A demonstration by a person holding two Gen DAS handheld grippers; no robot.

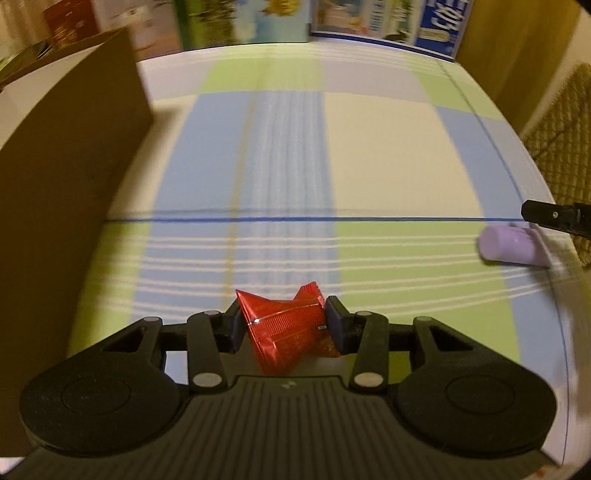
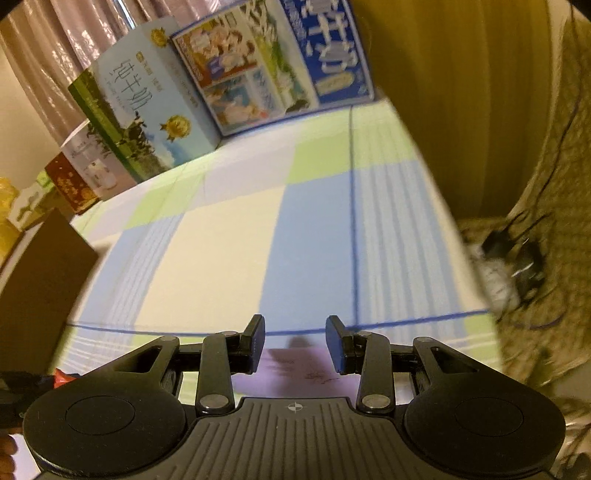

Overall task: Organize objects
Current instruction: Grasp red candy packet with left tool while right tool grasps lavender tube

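left gripper (image 1: 283, 325) pinches red wrapper (image 1: 286, 326), likely bound for box (image 1: 74, 155) at its left | right gripper (image 2: 295, 341) gapes astride lilac tube (image 2: 295, 373), poised to grasp

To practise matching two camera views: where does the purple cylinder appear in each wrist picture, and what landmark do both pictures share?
Left wrist: purple cylinder lies at the far right edge, on the checked cloth.
Right wrist: bottom centre, between and below the open fingers of the right gripper.
Shared landmark: the blue printed box at the table's far end.
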